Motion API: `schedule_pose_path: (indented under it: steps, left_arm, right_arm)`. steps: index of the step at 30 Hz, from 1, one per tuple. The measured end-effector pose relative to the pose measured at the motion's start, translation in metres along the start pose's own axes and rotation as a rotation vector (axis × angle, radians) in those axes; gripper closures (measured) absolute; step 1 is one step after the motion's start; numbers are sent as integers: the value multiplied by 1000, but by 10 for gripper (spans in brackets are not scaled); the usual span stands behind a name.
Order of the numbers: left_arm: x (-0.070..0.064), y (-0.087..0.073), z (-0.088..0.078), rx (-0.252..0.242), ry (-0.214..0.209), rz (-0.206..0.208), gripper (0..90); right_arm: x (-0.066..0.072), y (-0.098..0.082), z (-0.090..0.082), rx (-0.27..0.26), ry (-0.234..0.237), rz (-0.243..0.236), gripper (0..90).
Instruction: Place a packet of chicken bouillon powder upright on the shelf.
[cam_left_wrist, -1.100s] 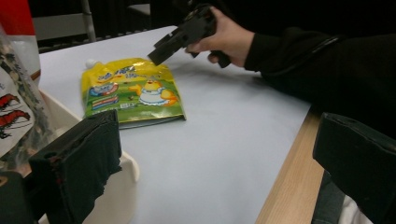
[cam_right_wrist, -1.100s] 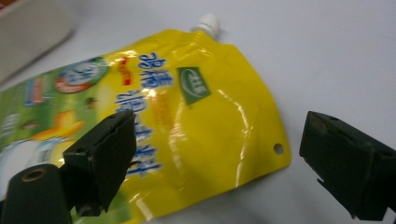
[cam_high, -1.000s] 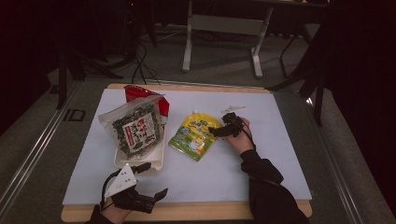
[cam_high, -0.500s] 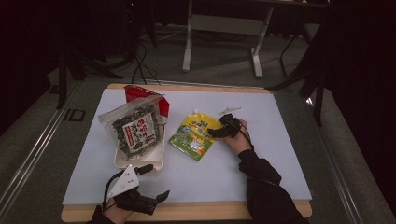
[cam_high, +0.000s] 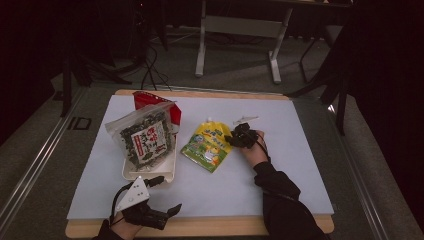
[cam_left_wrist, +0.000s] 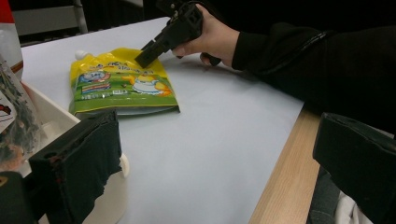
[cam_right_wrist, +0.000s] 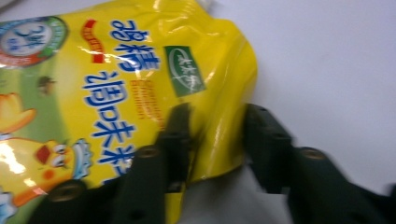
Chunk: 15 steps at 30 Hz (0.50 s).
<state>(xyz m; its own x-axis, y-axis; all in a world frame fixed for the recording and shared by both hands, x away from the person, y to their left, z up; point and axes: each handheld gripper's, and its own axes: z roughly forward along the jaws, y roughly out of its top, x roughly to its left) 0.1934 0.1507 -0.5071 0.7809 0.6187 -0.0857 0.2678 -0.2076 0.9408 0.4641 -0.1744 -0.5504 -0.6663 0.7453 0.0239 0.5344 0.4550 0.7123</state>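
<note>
A yellow and green spouted pouch (cam_high: 207, 145) lies flat in the middle of the white mat. My right gripper (cam_high: 235, 139) is at its right edge. In the right gripper view the jaws (cam_right_wrist: 217, 126) have just been closing and now pinch that edge of the pouch (cam_right_wrist: 116, 93), which buckles up between them. My left gripper (cam_high: 165, 196) rests near the table's front edge, below the white tray. Its jaws (cam_left_wrist: 215, 140) stand wide open with nothing between them. The left gripper view also shows the pouch (cam_left_wrist: 121, 86) with the right gripper (cam_left_wrist: 149, 55) on it.
A white tray (cam_high: 150, 175) at the left holds a clear bag of dark seaweed snacks (cam_high: 145, 137), with a red packet (cam_high: 150, 100) behind it. A small white scrap (cam_high: 245, 119) lies behind the right hand. The wooden table edge (cam_left_wrist: 285, 172) runs along the front.
The right gripper has slid a little left onto the pouch's edge and its jaws have closed on it. The left gripper has stayed put.
</note>
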Motion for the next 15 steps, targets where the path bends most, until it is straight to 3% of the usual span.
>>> schedule_pose_path:
  steps: [4, 6, 12, 15]
  left_arm:
    - [0, 0, 0, 1, -1, 0, 23]
    - [0, 1, -1, -2, -1, -3, 23]
    - [2, 1, -2, -11, 2, -12, 24]
    - [2, 1, -1, -9, 3, -15, 23]
  right_arm:
    - [5, 2, 0, 13, 29, -8, 856]
    - [9, 4, 0, 24, 17, -19, 869]
    - [4, 7, -7, 19, 74, 17, 876]
    - [5, 11, -11, 14, 73, 0, 878]
